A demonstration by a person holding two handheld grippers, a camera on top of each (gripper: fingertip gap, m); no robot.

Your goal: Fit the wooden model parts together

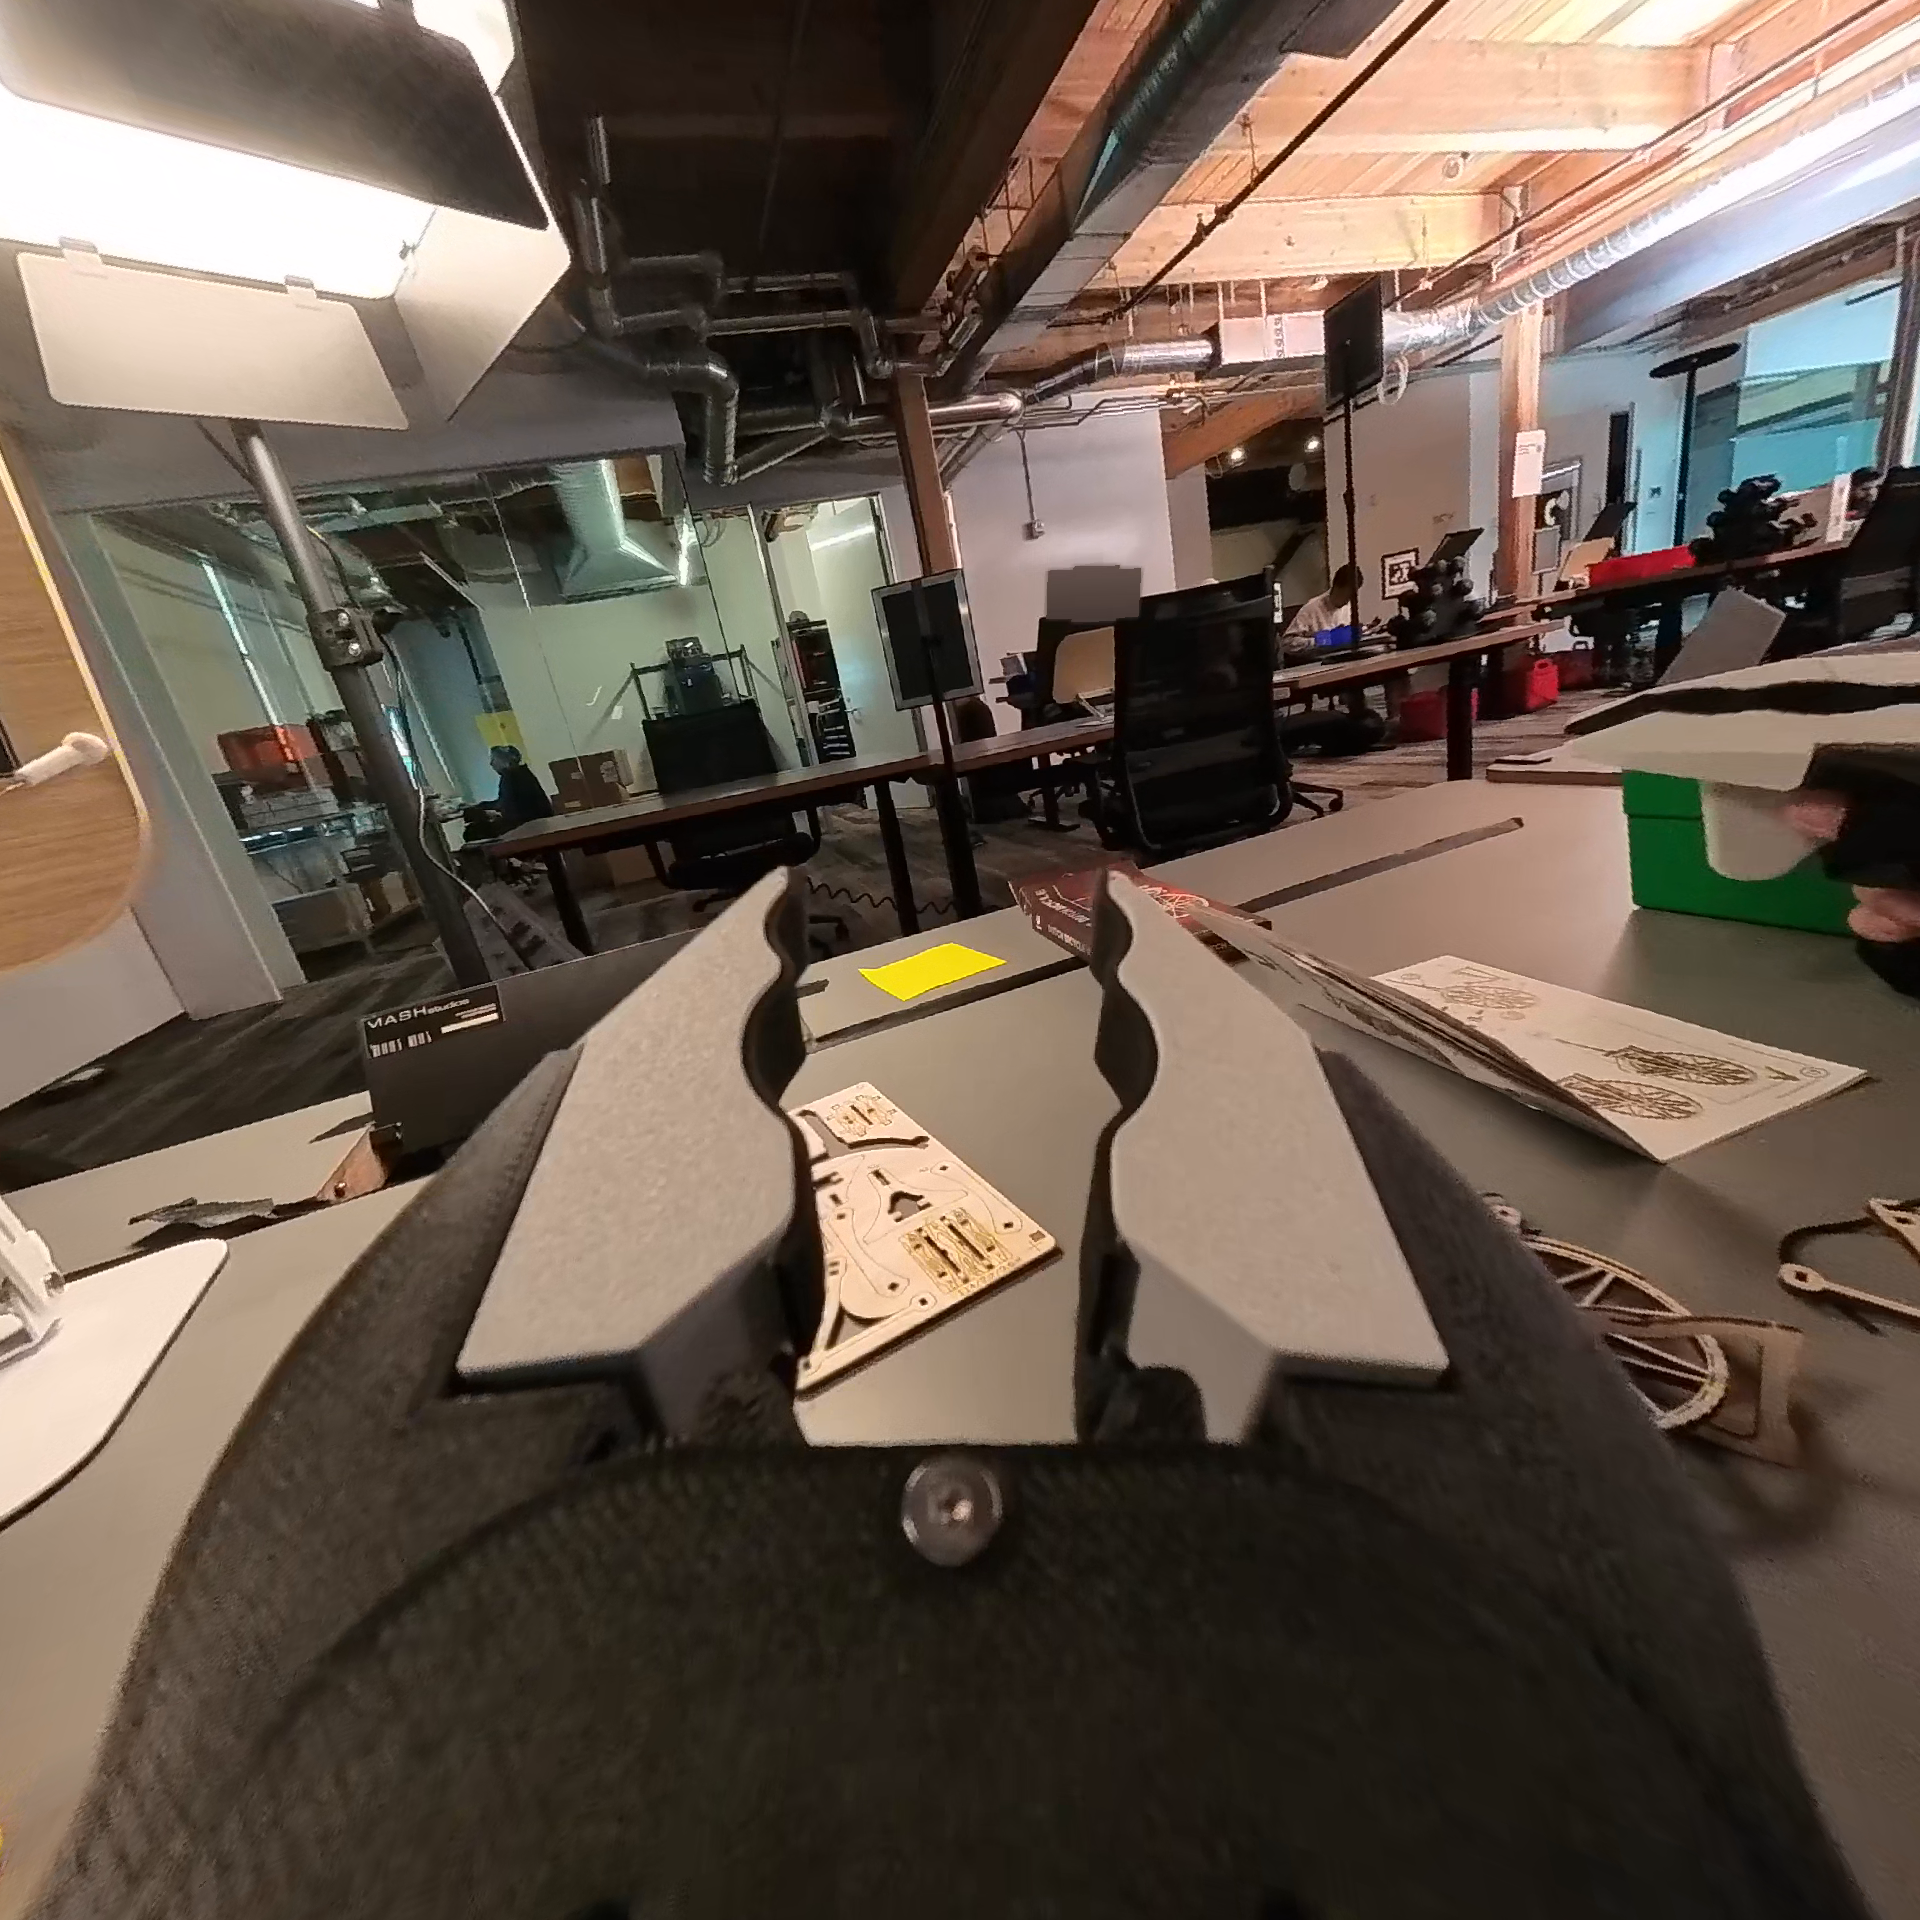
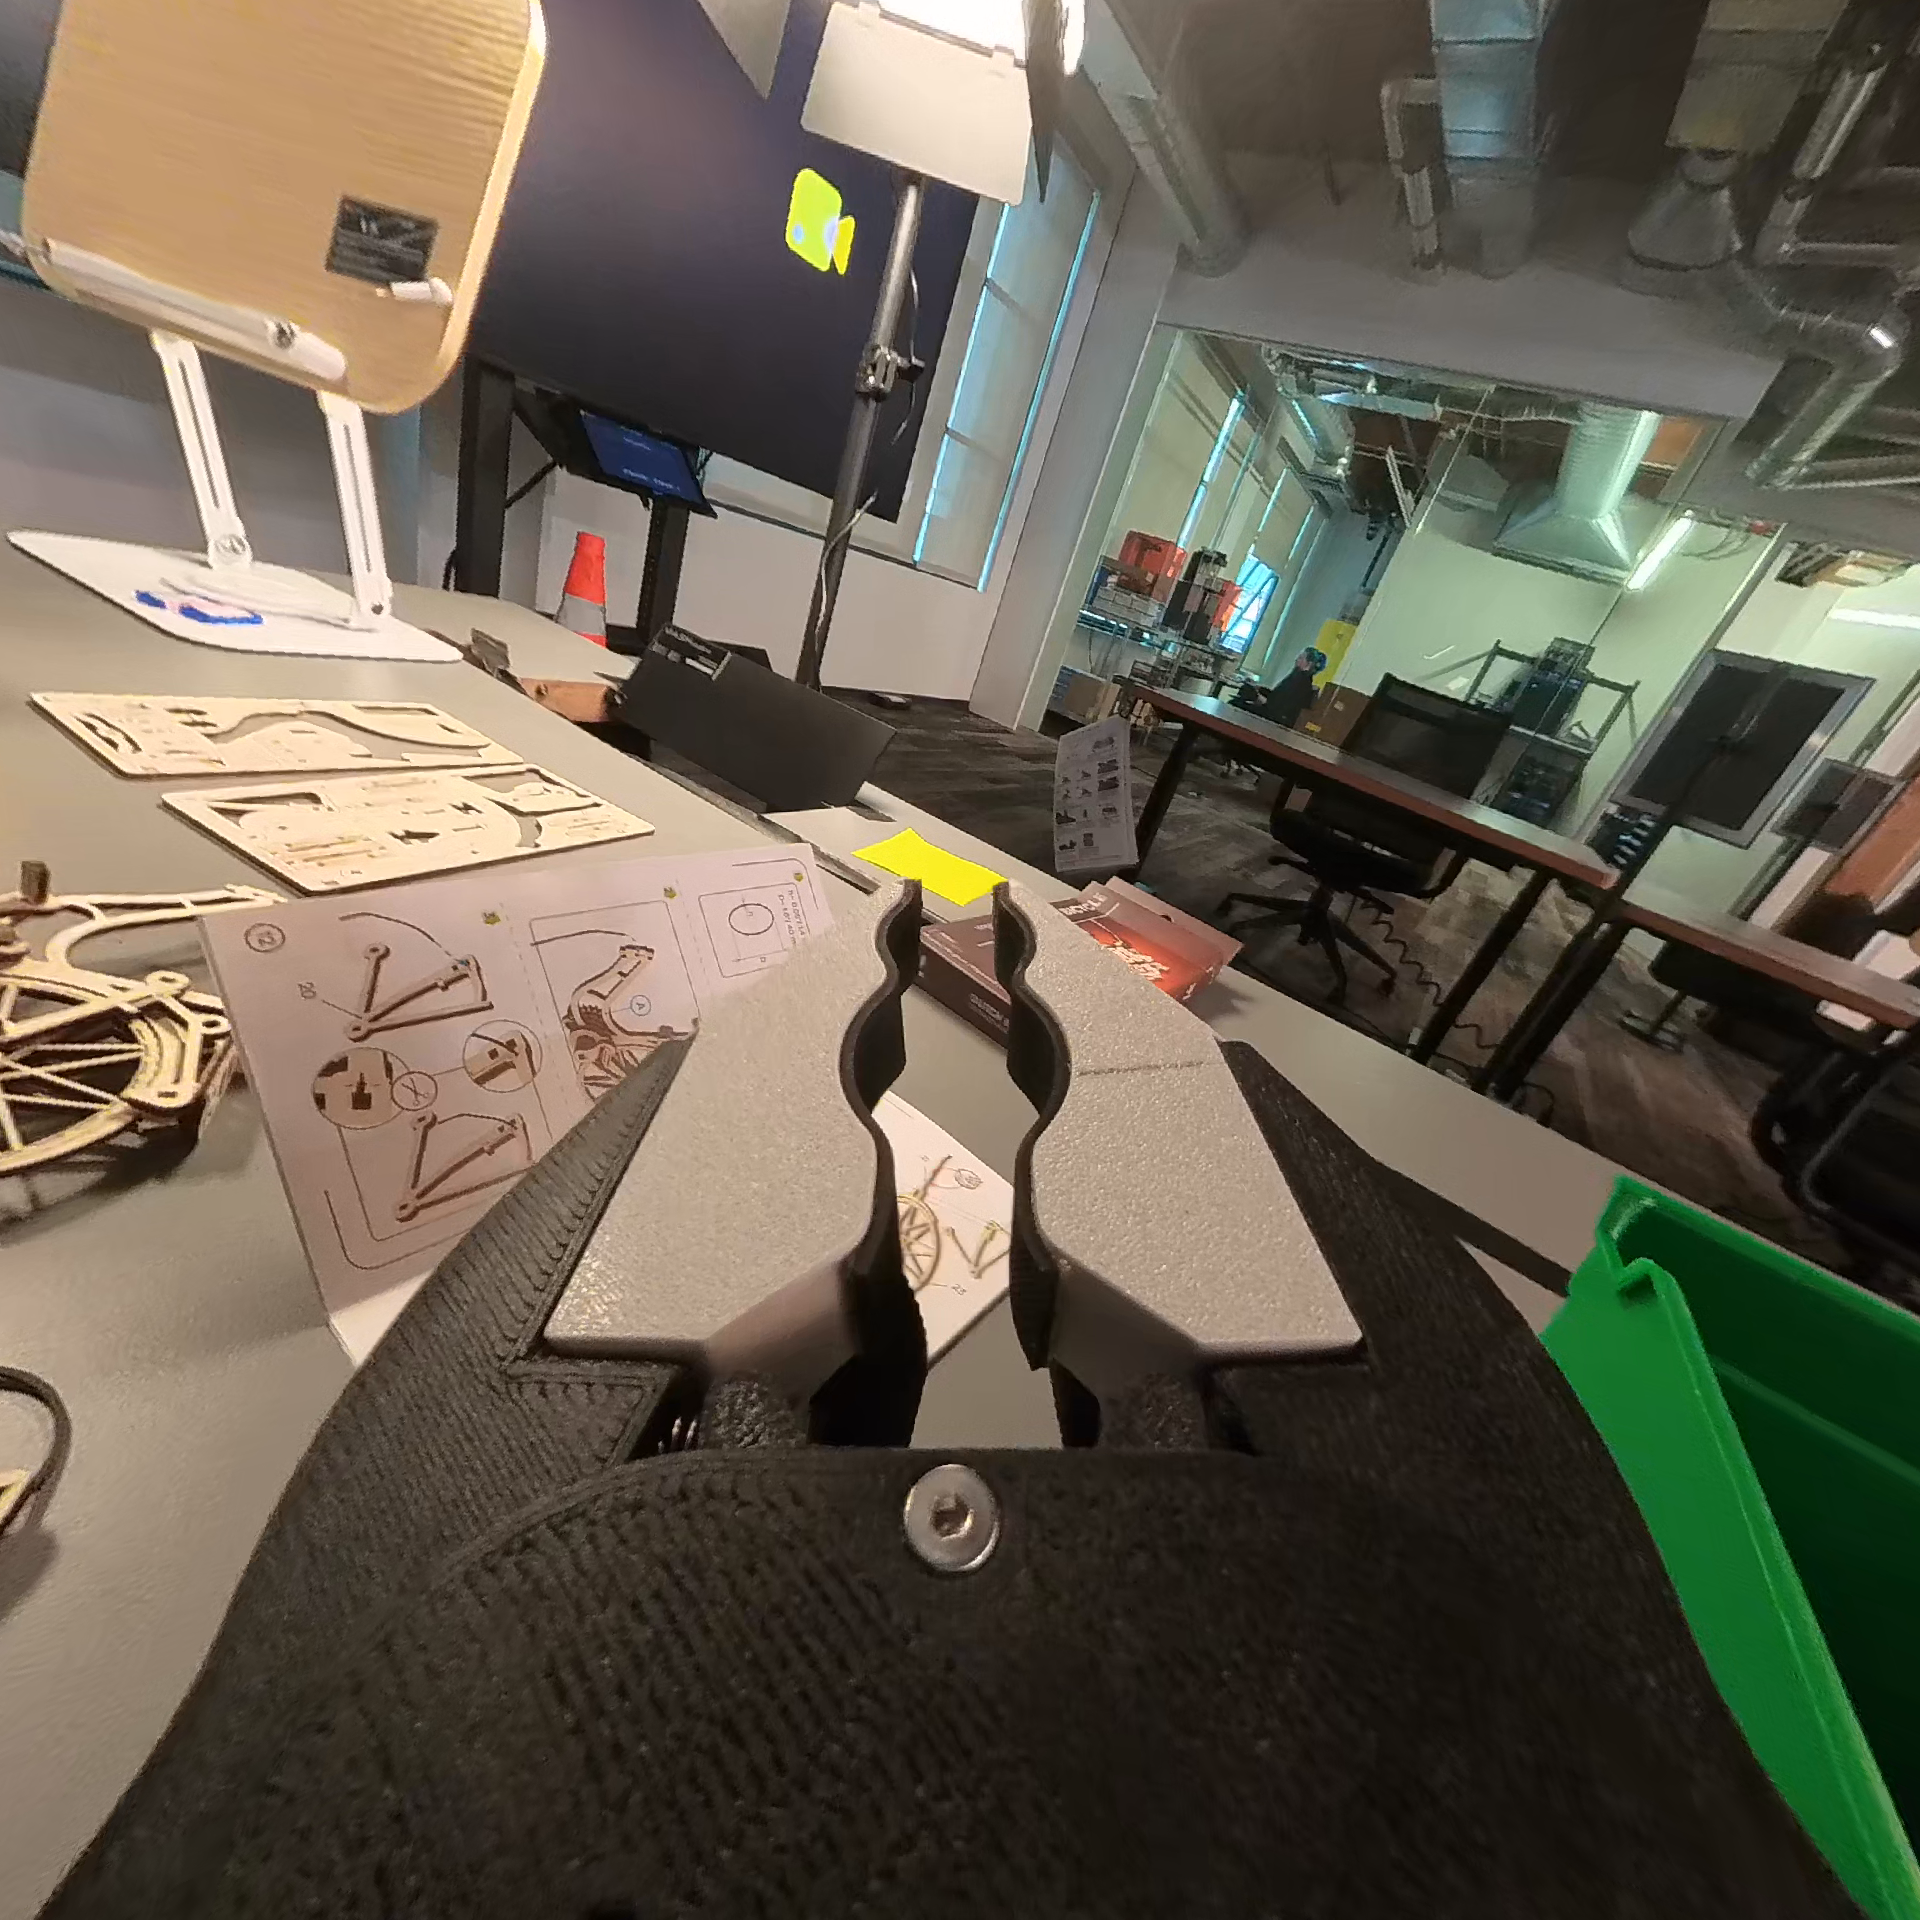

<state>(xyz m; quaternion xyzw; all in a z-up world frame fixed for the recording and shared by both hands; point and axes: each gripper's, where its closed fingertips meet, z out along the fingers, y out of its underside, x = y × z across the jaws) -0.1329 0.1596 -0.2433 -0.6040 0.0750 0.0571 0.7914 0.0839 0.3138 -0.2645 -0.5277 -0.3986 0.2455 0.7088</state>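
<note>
Wooden part sheet [image 1: 914, 1226], pale, flat, thin, with shapes cut out, lies on grey table [image 1: 1558, 883] under left gripper [image 1: 951, 935]. Left gripper spread wide, holds nothing. Right gripper [image 2: 956, 904] nearly closed, small gap at tips, holds nothing. Two more part sheets [image 2: 405, 821] lie near table's far left edge. Half-built wooden wheel model [image 2: 94, 1049], thin spokes, sits at left beside open instruction booklet [image 2: 457, 1039]. Green bin [image 2: 1787, 1475] at table's right side.
</note>
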